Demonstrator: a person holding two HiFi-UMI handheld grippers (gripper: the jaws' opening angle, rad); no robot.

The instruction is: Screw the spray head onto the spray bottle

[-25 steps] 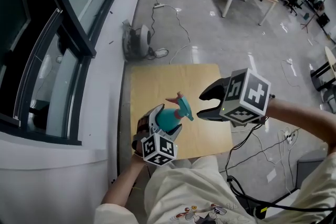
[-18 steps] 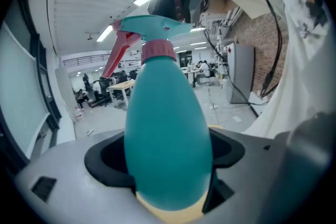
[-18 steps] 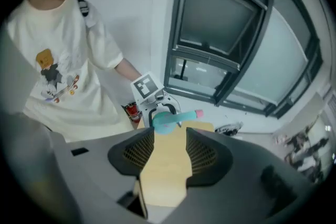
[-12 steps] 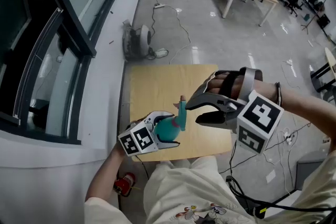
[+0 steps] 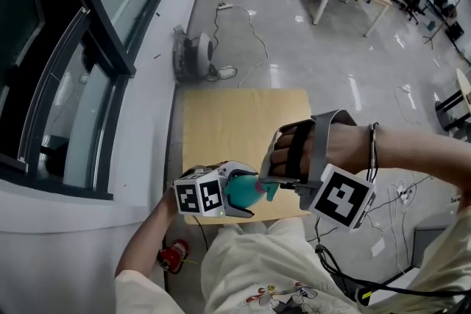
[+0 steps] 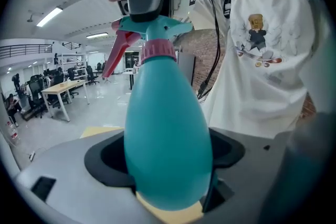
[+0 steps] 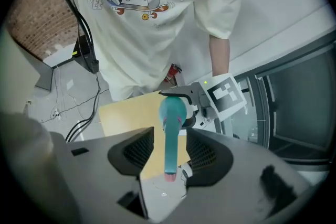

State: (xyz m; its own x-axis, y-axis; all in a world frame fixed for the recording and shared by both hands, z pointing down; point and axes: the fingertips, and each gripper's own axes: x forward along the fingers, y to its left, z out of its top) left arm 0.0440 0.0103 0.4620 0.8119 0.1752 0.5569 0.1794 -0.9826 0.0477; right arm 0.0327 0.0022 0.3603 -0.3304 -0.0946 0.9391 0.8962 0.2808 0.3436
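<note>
The spray head point(image 6: 155, 26) sits on the neck of the spray bottle point(image 6: 167, 134), gripped round its belly by our left gripper point(image 5: 241, 193) over the near edge of the table point(image 5: 221, 121) — the head lies between our right gripper point(image 7: 169, 150) jaws, its nozzle running along them; those jaws stand wide, a gap showing either side

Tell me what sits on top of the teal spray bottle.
A teal spray head with a pink collar and trigger, between the right gripper's open jaws. The collar covers the neck threads.
</note>
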